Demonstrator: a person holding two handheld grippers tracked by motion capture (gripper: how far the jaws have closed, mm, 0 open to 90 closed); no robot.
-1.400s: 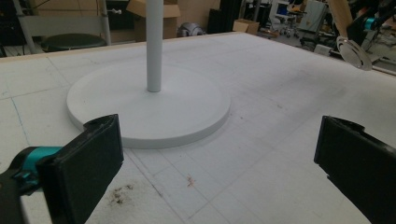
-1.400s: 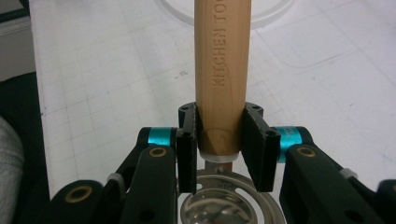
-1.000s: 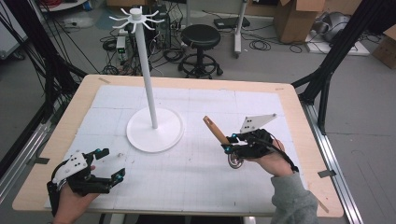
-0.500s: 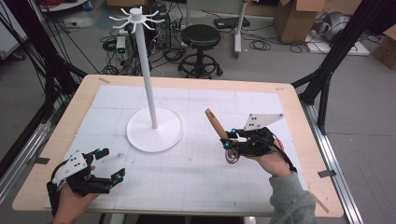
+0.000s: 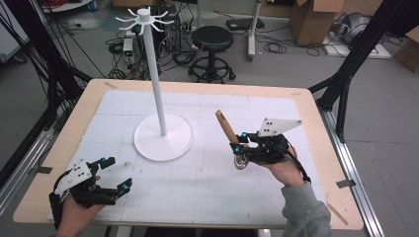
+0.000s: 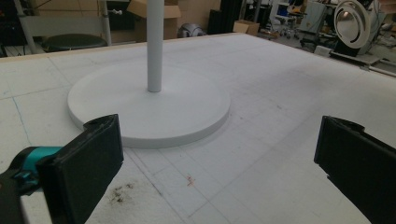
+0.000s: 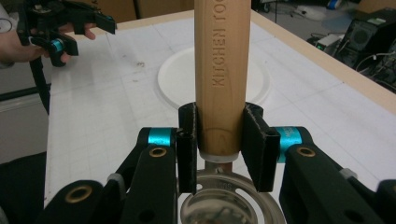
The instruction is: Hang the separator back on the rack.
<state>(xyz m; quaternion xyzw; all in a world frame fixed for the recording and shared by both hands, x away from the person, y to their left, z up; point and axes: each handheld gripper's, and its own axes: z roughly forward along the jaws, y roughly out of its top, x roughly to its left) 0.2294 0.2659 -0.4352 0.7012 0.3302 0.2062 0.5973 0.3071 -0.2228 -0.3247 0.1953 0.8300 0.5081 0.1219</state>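
Note:
A kitchen tool with a wooden handle and a round metal end is held above the table's right half. My right gripper is shut on the lower part of that handle, which stands up and leans toward the stand. The white stand has a round base and a tall pole topped with radial pegs. My left gripper rests near the front left corner, open, with only bare mat between its pads.
A white gridded mat covers the wooden table. Small dark specks lie on the mat by the left gripper. Behind the table stand a black stool, cardboard boxes and cables on the floor.
The right gripper has shifted slightly with the tool, and the handle stands a little more upright. The left gripper has stayed where it was.

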